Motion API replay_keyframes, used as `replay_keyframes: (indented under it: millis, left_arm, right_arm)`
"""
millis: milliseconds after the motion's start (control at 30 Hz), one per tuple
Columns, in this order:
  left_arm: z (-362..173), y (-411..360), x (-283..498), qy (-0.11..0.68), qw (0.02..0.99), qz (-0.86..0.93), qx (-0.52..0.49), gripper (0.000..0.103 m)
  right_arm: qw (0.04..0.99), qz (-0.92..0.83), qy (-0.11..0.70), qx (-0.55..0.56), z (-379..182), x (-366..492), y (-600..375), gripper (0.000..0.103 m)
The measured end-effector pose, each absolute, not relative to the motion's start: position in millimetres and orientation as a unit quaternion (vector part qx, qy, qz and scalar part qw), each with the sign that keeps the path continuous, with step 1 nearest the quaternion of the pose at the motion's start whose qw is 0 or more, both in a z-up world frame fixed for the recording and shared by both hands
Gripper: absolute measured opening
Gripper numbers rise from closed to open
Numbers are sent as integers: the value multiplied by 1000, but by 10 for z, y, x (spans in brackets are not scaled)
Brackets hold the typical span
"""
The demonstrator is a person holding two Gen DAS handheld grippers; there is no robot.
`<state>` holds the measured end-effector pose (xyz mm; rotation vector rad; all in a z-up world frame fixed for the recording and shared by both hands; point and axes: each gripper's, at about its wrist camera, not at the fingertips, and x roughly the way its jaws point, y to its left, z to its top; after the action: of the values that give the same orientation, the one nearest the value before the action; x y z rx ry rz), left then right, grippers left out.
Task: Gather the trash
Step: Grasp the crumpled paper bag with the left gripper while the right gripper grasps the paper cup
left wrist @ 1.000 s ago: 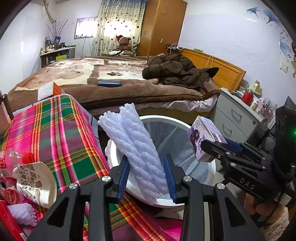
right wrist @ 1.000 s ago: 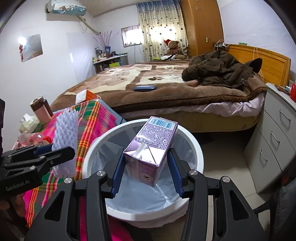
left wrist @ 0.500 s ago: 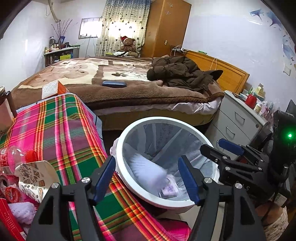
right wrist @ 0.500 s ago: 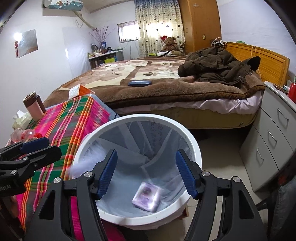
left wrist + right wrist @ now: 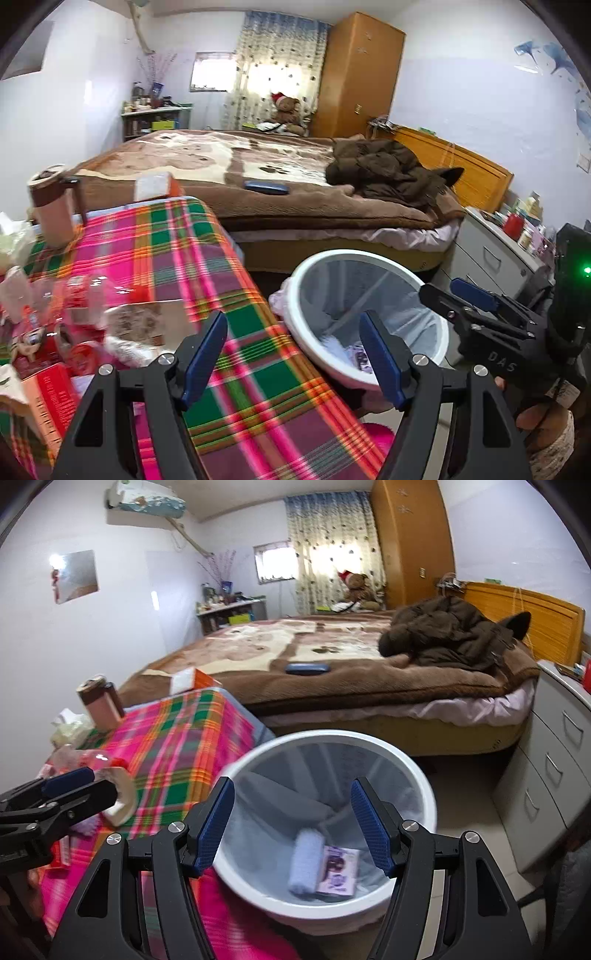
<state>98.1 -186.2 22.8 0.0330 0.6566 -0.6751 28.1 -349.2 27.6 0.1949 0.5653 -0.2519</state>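
A white round trash bin (image 5: 424, 782) with a clear liner stands on the floor beside the plaid-covered table (image 5: 177, 738). Inside it lie a white foam wrap roll (image 5: 304, 862) and a purple carton (image 5: 338, 871). My right gripper (image 5: 291, 827) is open and empty above the bin's near rim. My left gripper (image 5: 293, 356) is open and empty over the table edge, left of the bin (image 5: 325, 258). More trash lies on the table at the left: a paper cup (image 5: 144, 321), red wrappers (image 5: 55, 373) and a plastic bottle (image 5: 92, 291).
A bed (image 5: 258, 173) with a brown blanket and a dark jacket (image 5: 388, 170) lies behind. A grey drawer unit (image 5: 554, 760) stands right of the bin. A brown tumbler (image 5: 101, 701) and an orange tissue box (image 5: 192, 679) sit at the table's far end.
A second ago each gripper held an item over the bin: left the foam wrap, right the carton. Both opened and the items fell in. Both views have since swung left towards the table.
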Motion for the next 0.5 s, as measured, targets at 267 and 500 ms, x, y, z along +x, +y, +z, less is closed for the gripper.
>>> replay_keyframes:
  millis: [267, 500]
  left_arm:
    - [261, -1308, 957, 298, 914, -275, 4, 77]
    - [216, -686, 1019, 300, 930, -209, -25, 78]
  right_arm:
    - [956, -79, 271, 86, 312, 378, -3115, 67]
    - [955, -36, 286, 77, 217, 572, -2790, 67]
